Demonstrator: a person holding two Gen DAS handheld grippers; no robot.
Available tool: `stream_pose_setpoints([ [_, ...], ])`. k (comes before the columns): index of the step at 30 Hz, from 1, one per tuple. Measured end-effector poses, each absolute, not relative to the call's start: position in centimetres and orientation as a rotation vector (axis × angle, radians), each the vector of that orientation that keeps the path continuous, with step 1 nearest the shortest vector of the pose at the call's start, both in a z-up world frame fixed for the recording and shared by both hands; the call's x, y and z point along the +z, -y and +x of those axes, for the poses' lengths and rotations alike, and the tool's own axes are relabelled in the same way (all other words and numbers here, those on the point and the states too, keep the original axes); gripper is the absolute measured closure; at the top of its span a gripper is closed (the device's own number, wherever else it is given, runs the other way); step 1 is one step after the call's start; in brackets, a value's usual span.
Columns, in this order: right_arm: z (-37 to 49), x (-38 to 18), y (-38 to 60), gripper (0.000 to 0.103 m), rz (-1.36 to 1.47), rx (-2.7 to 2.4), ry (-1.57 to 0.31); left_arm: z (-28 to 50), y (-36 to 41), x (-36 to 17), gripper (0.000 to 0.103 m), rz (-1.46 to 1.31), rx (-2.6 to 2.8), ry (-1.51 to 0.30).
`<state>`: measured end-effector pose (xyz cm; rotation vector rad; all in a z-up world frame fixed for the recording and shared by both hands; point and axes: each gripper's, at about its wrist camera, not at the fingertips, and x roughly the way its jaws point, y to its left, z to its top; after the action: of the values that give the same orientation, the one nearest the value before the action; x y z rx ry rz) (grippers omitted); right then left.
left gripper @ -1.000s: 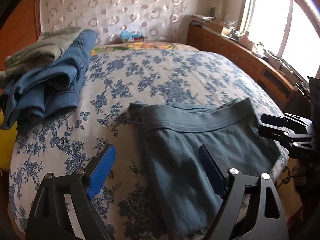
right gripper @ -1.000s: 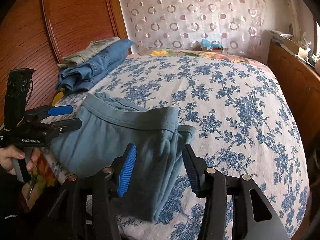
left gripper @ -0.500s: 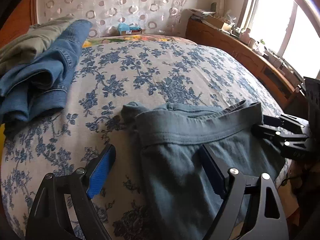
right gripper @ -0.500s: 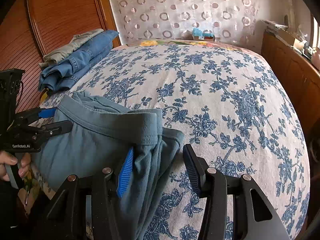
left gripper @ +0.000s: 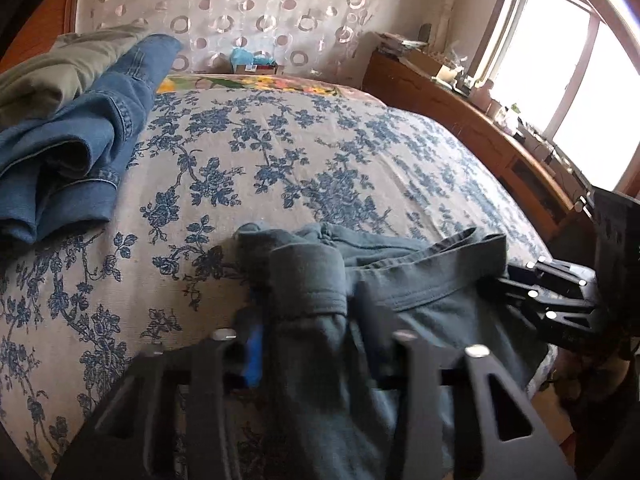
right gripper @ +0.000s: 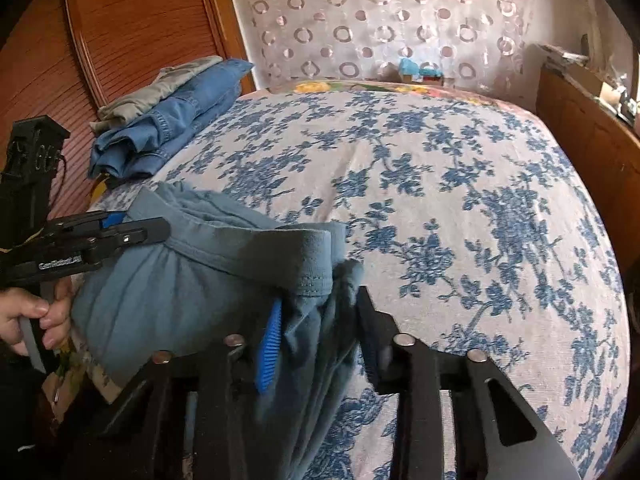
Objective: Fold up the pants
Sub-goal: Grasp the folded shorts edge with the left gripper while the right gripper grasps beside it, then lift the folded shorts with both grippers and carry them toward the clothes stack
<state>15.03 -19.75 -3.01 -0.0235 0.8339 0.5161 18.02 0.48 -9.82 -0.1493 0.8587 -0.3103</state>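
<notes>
Both sets of jaws have just been closing, and each now pinches a bunch of cloth from the soft grey-blue pants near the waistband. On my left gripper the blue pad and the black pad sit close together with a thick fold of the pants squeezed between them, so only a strip of blue pad shows. On my right gripper the jaws are also nearly together, and the other corner of the waistband is bunched up between its ribbed blue pad and its black one. In the right wrist view I can see the left gripper from the side, gripping the far end of the waistband, and a hand wrapped around its handle. The pants lie at the near edge of the big bed with the white and blue flower bedspread, with the waistband pulled across between my two grippers and the rest hanging toward me. At the far left corner of that bed sits a pile of folded blue denim jeans, with folded pale green-grey trousers lying on top of them. Behind the bed hangs a pale curtain with ring shapes, and a wooden cabinet runs along the bed's right side under a bright window.
</notes>
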Motion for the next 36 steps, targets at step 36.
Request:
stream_pose_setpoints([
  [36, 5.7, 5.1, 23.2, 0.089, 0.011, 0.564, -0.492, 9.5, 1.3, 1.7, 0.080, -0.064, -0.344, -0.511],
])
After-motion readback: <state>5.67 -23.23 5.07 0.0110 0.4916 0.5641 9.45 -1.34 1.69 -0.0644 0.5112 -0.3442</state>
